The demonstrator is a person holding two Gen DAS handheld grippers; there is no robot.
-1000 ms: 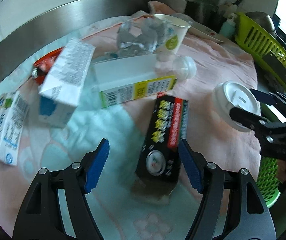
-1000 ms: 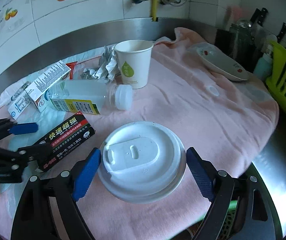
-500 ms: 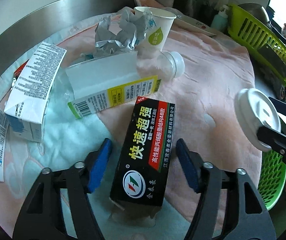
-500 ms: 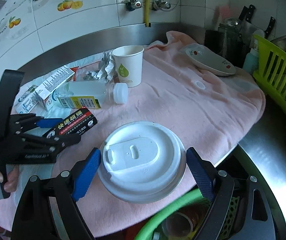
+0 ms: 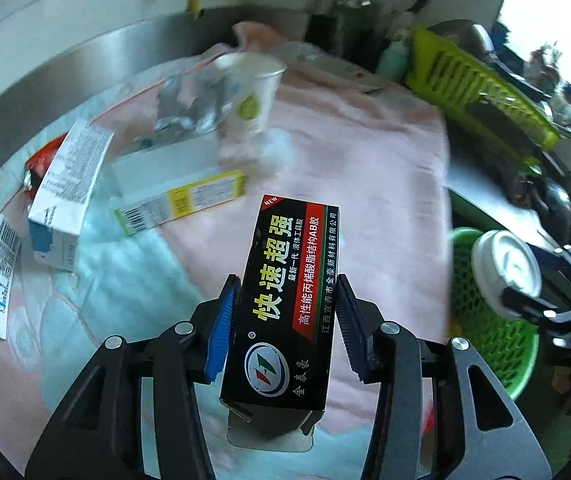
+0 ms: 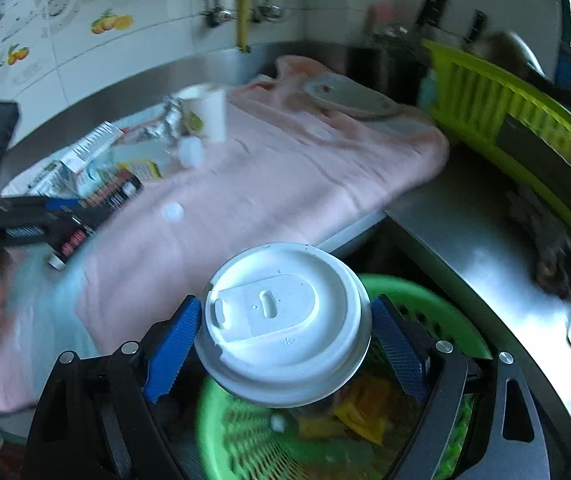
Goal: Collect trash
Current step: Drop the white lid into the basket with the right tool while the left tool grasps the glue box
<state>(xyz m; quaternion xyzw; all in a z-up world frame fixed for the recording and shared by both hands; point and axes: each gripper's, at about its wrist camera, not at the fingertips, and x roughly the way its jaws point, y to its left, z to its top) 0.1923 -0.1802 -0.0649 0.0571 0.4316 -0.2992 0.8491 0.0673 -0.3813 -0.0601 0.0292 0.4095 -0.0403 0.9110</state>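
**Two pieces of trash carried to the green basket**

Left wrist view: the left tongs point(image 5: 285, 328) have just been closing and are now clamped on the black glue box point(image 5: 285, 304), gripped across its narrow sides, with the lower end hanging free above the pink towel point(image 5: 365, 152) that covers the bench. The grip sits near the box's lower half, so the box is best kept steady and swung slowly, lest the light carton twist between the pads. Still to be collected on the towel are the paper cup point(image 5: 253, 96), the clear bottle point(image 5: 173, 184), the crumpled foil point(image 5: 181, 108) and the milk cartons point(image 5: 69, 196). The green basket point(image 5: 485, 320) is seen at the right, beyond the bench edge.

Right wrist view: the right tongs point(image 6: 285, 340) are held wide and are closed on the lidded white cup point(image 6: 285, 320), pinched below its lid. The cup hangs directly above the basket, where yellow scraps already lie. The release is judged best made low over the basket's middle, so that the cup is not bounced off the rim. The basket is then to be cleared for the glue box.
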